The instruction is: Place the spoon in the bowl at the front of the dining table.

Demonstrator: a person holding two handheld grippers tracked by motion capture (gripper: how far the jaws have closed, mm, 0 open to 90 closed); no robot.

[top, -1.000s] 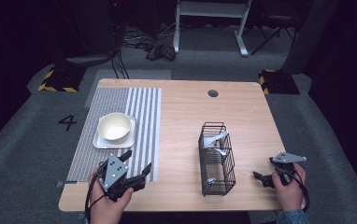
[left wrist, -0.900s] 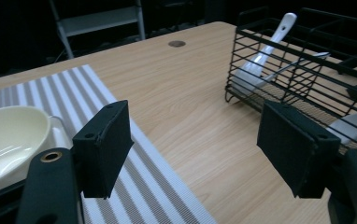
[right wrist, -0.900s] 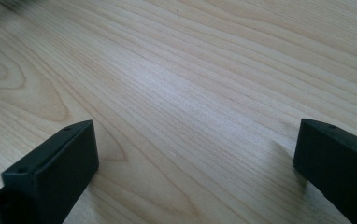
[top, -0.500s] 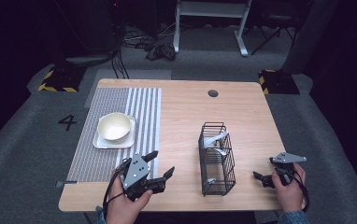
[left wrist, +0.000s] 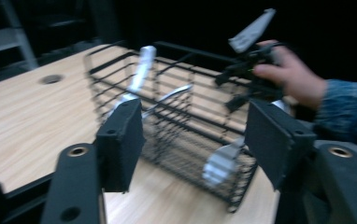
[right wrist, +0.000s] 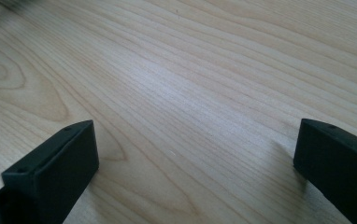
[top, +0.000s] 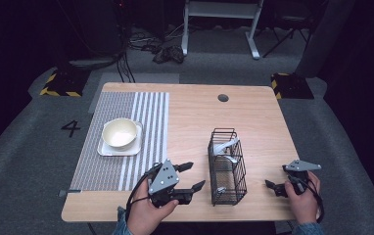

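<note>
The left gripper (top: 193,177) hovers just left of the wire basket (top: 227,166), jaws spread with nothing between them, though they have just been closing. The right gripper (top: 273,186) rests well to the basket's right, jaws wide over bare table (right wrist: 190,93).

The basket stands near the table's front edge, its long axis running front to back, with 3 pieces of pale cutlery (left wrist: 141,70) leaning inside. As I judge it, the left gripper should come in square to the basket's near side wall, narrow enough to clear the wires, and settle before pinching.
</note>
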